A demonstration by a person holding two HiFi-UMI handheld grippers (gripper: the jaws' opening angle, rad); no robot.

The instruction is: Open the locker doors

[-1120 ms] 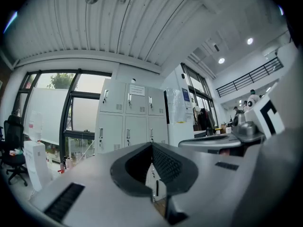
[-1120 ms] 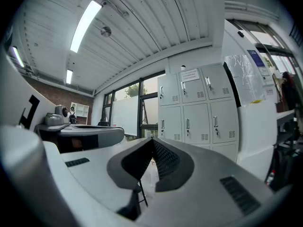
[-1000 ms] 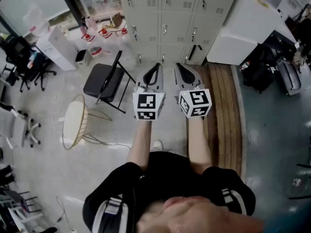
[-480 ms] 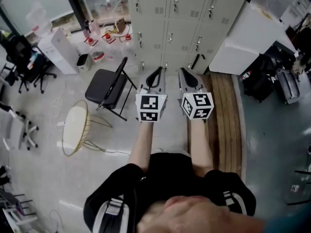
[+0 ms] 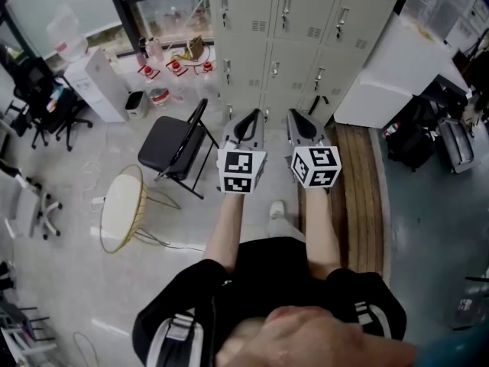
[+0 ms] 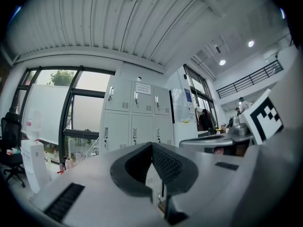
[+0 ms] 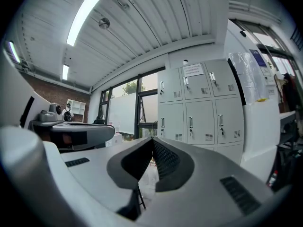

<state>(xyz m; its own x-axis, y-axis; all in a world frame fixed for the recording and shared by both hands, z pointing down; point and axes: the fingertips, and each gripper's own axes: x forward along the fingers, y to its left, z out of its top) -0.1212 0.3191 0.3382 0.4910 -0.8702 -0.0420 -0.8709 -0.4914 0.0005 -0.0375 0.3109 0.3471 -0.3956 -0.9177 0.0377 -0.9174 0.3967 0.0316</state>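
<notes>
Grey lockers [image 5: 294, 29] stand ahead with the doors in view shut, well apart from both grippers. Left gripper [image 5: 256, 115] and right gripper [image 5: 292, 115] are held side by side, level, aimed at the lockers. Both have jaws pressed together with nothing between. Black chair [image 5: 172, 140] sits left of them, wood planks [image 5: 357, 174] on the floor to the right.

A shared office or lab workspace in an industrial-style building is shown. A bank of grey metal lockers [image 5: 290, 29] is seen straight ahead of the jaws, with tall glazed windows [image 6: 52, 103] to their left and swivel office chairs [image 5: 34, 82] further left. Above the jaws a ribbed metal ceiling [image 7: 142, 27] with a strip light [image 7: 83, 15] is seen, and a railed upper gallery [image 6: 255, 77] up to the right.
</notes>
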